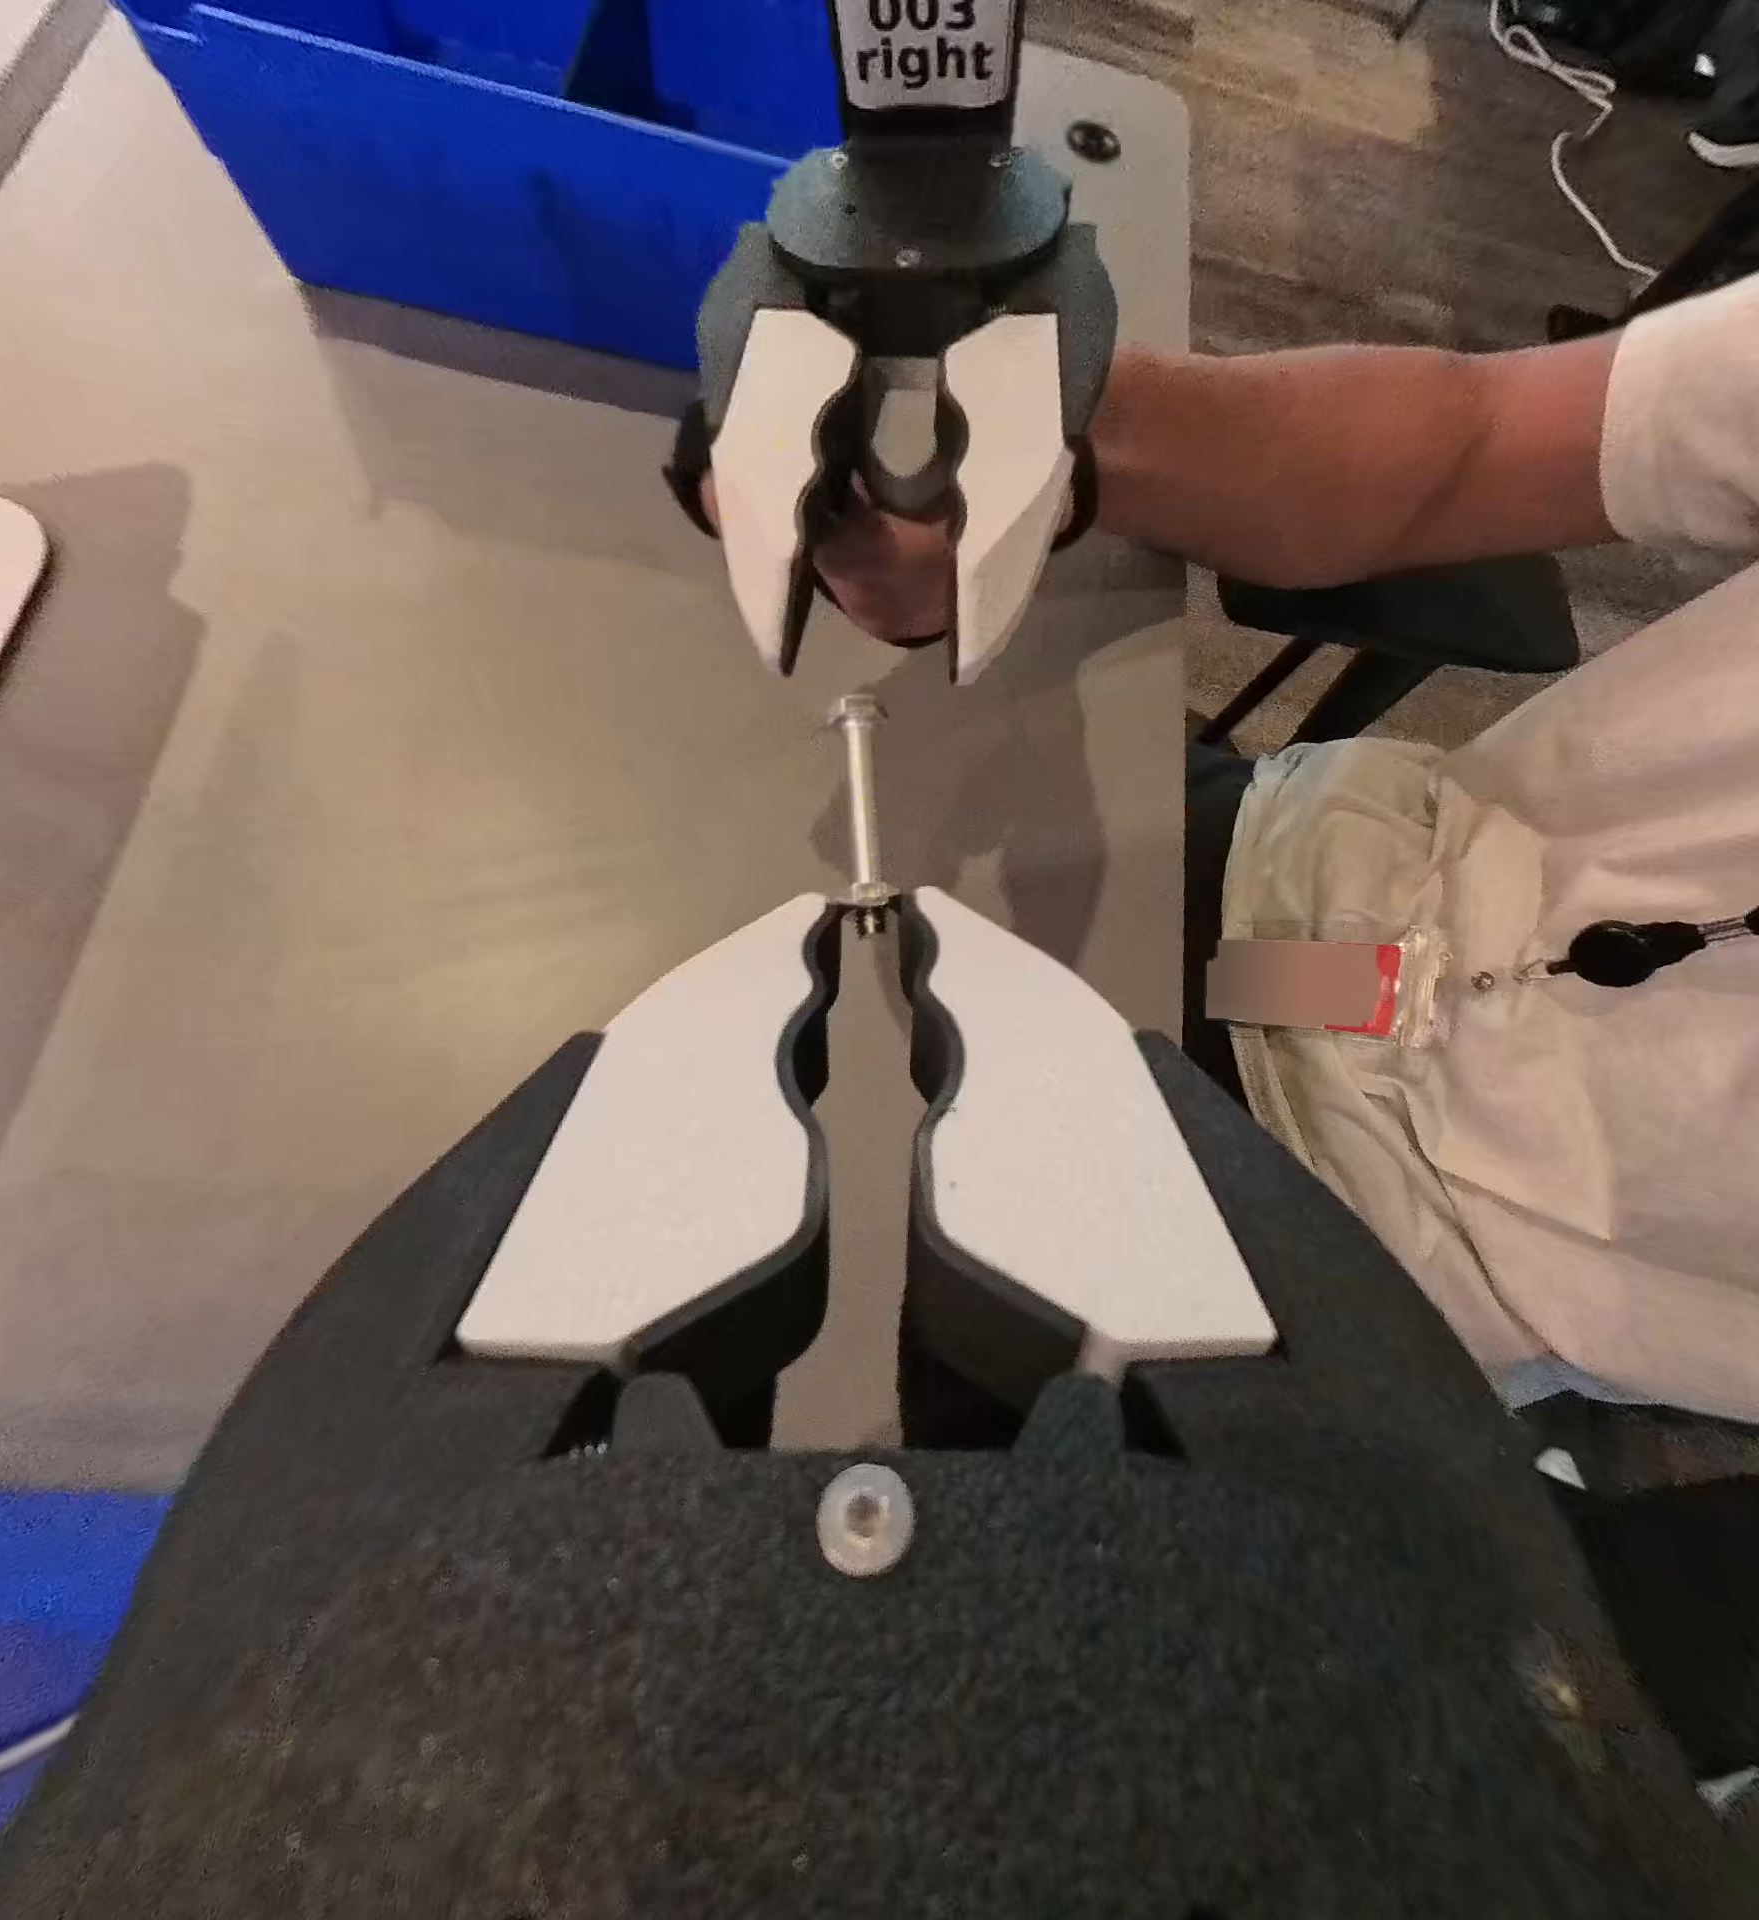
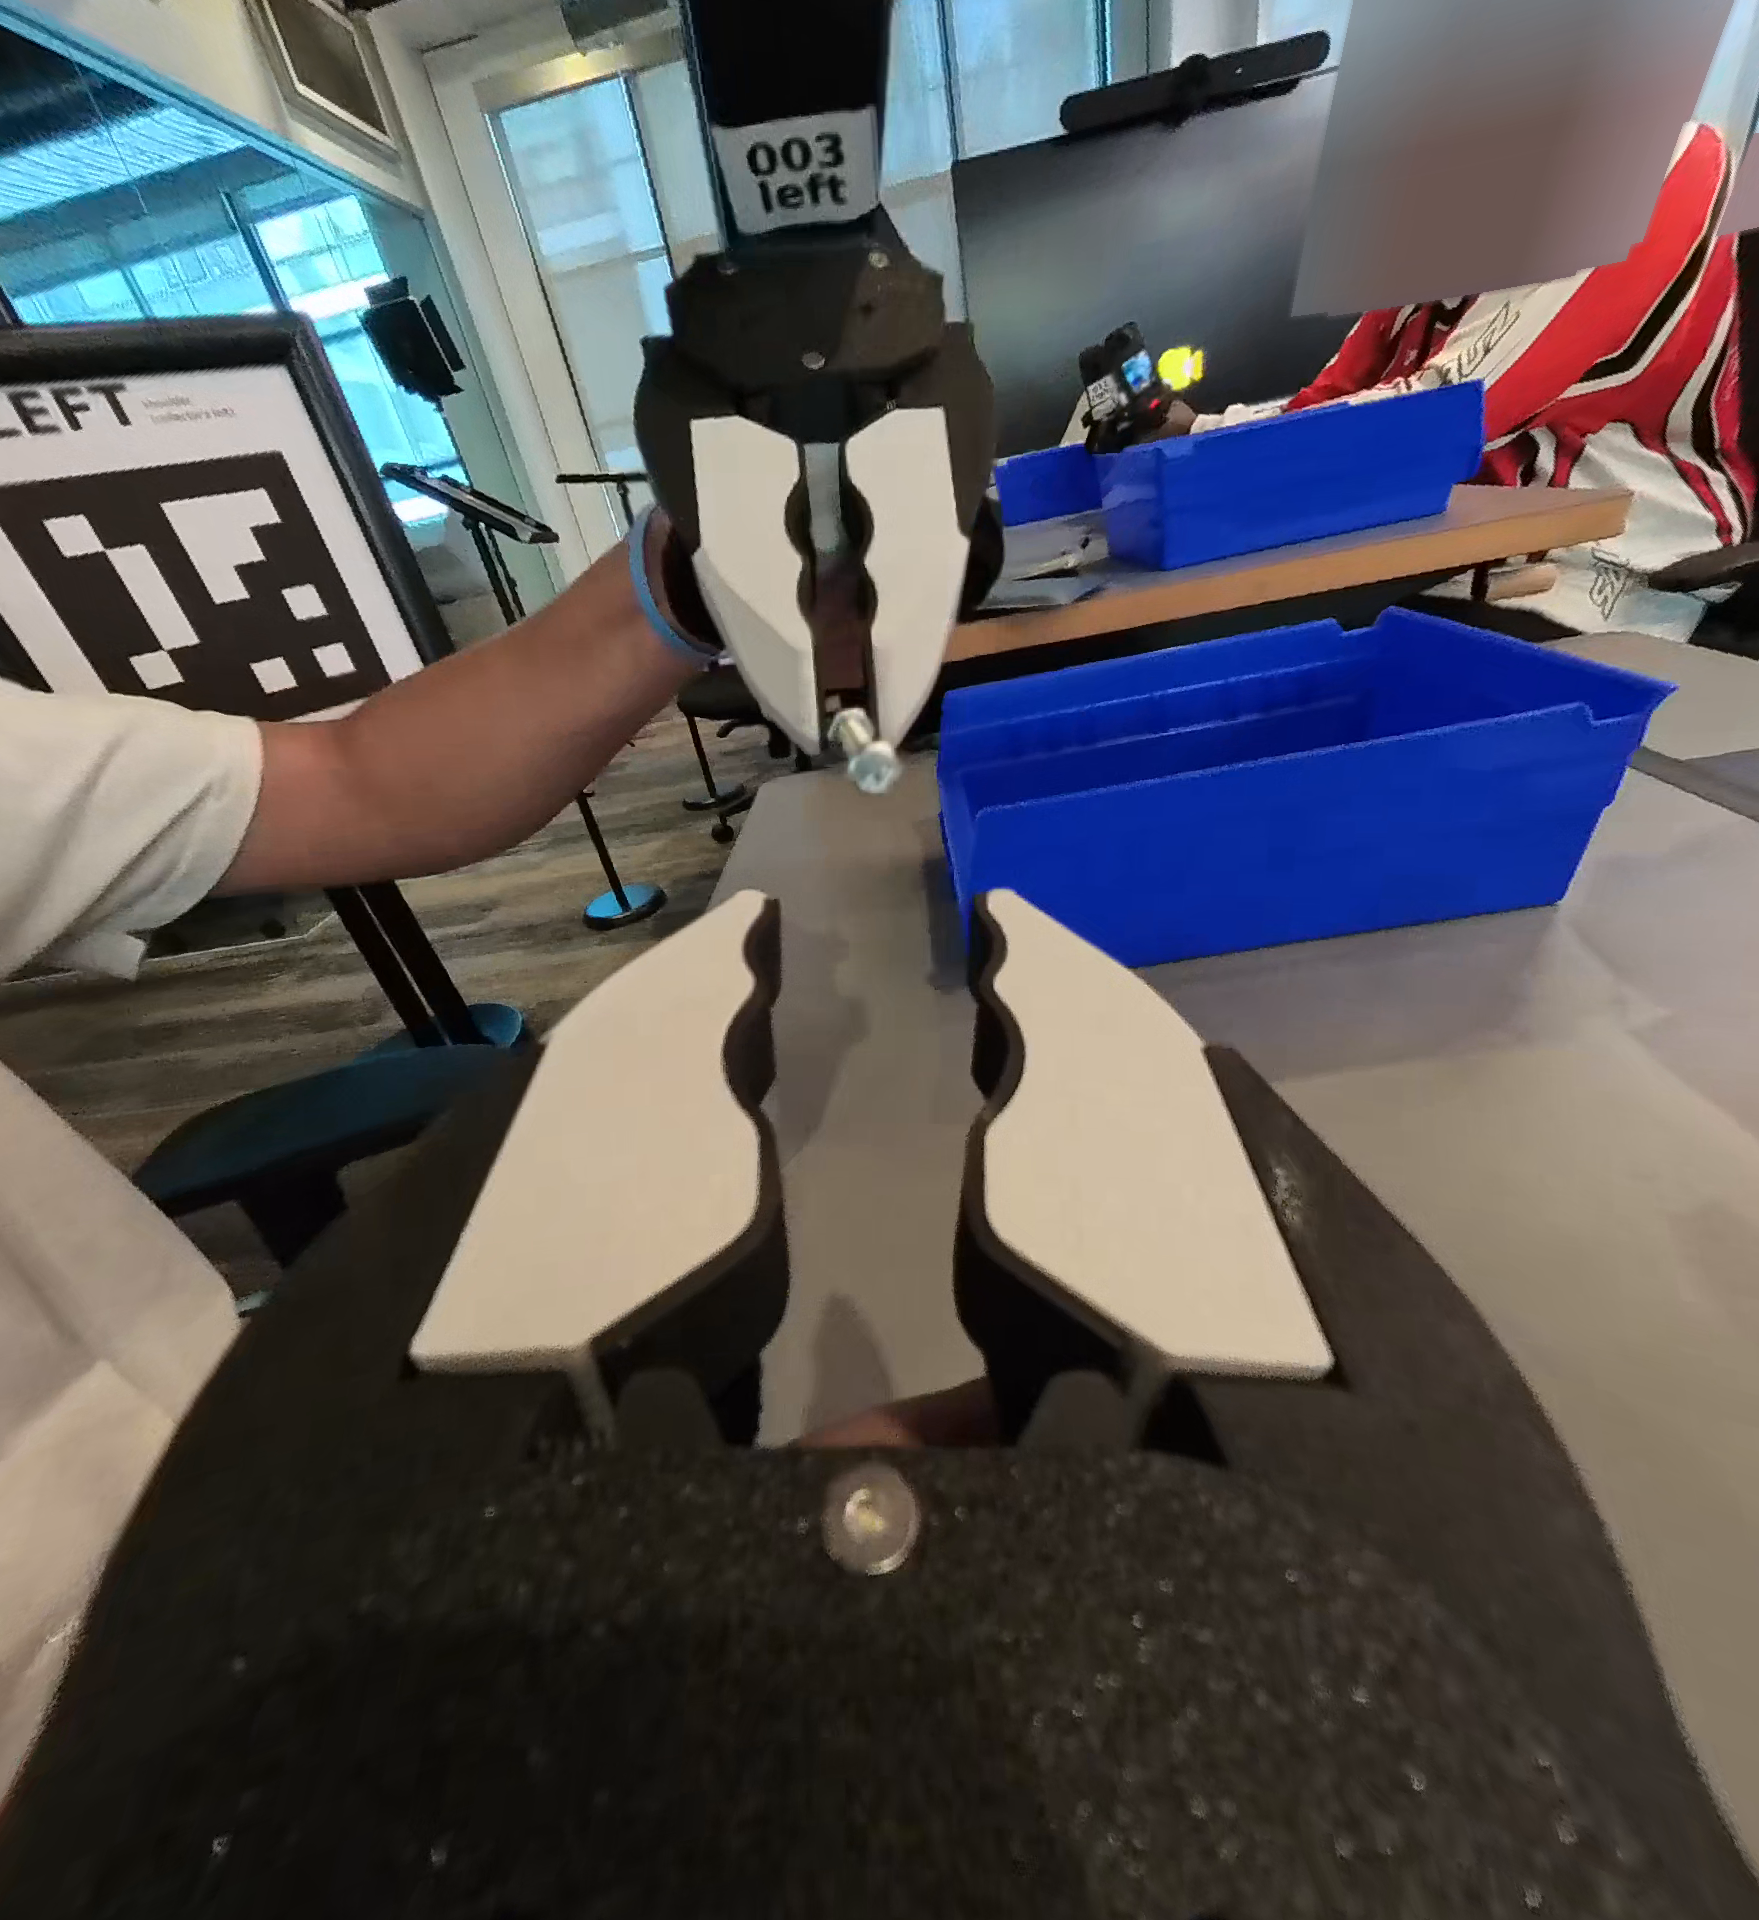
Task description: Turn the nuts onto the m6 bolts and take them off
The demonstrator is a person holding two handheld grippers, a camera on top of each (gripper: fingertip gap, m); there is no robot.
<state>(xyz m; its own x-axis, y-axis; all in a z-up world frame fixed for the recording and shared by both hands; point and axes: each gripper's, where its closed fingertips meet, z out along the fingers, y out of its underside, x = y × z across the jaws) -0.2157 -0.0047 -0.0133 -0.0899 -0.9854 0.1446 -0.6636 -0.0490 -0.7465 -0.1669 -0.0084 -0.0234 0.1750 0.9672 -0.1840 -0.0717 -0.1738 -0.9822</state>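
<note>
My left gripper [image 1: 870,909] is shut on a silver flanged nut [image 1: 867,896] at its fingertips. The nut sits on the threaded end of a silver bolt [image 1: 862,805], and a short stub of thread shows between the fingers. The bolt points forward, above the table, with its head [image 1: 856,715] at the far end. My right gripper [image 1: 870,670] faces it, open and empty, with its tips just beyond the bolt head and not touching it. In the right wrist view my right gripper [image 2: 875,914] stands open, and the left gripper [image 2: 847,727] holds the bolt [image 2: 870,764] head-on towards me.
A blue bin [image 2: 1290,821] stands on the grey table [image 2: 1477,1091] to the right of the grippers; it also shows in the left wrist view [image 1: 459,156]. A second blue bin [image 2: 1270,488] is on a farther table. A person's arm [image 1: 1322,457] and torso lie at the table's right edge. The grippers' ends are close to 6 cm from one another.
</note>
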